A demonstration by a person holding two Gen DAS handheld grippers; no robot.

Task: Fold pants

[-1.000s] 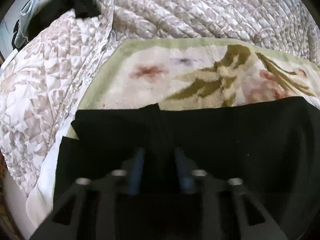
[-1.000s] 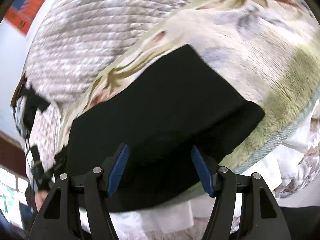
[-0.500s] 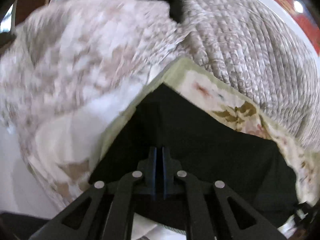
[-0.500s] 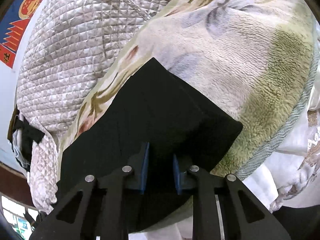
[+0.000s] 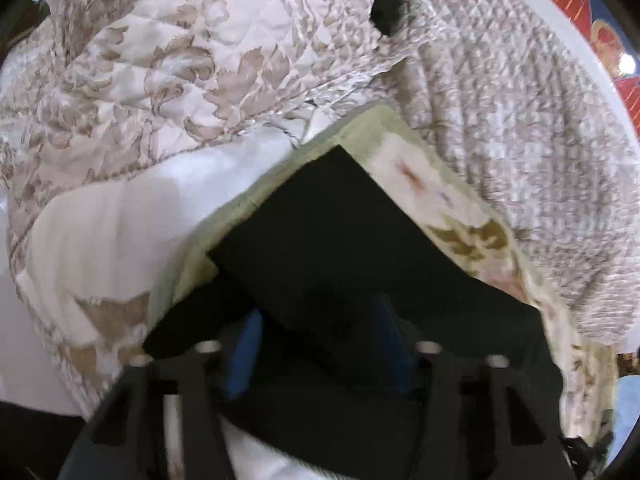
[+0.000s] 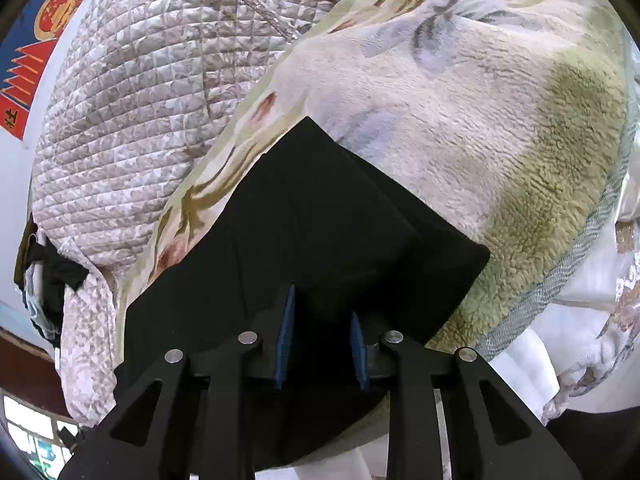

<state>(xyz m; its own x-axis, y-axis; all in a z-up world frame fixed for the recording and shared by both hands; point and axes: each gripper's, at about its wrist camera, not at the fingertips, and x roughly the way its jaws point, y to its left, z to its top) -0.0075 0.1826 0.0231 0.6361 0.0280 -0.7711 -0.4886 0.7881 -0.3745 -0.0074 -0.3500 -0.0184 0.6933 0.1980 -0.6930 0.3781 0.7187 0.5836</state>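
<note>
The black pants [image 5: 332, 240] lie folded on a floral fleece blanket [image 5: 440, 200]. In the left wrist view my left gripper [image 5: 320, 316] has its blue pads spread wide, with the near fold of the pants lying over and between them. In the right wrist view the pants [image 6: 320, 220] form a folded slab on the blanket [image 6: 480, 120]. My right gripper [image 6: 320, 312] has its blue pads a narrow gap apart around a ridge of the black fabric at the near edge.
A quilted beige bedspread [image 5: 520, 120] covers the bed behind the blanket, also in the right wrist view [image 6: 140, 100]. A rumpled floral quilt [image 5: 160, 60] and white sheet [image 5: 120, 220] lie to the left. A dark garment [image 6: 56, 276] sits at the far end.
My left gripper was shut half a second ago and its pads now stand wide apart over the pants' edge. My right gripper closed from wide open and now stays narrowed on the fabric.
</note>
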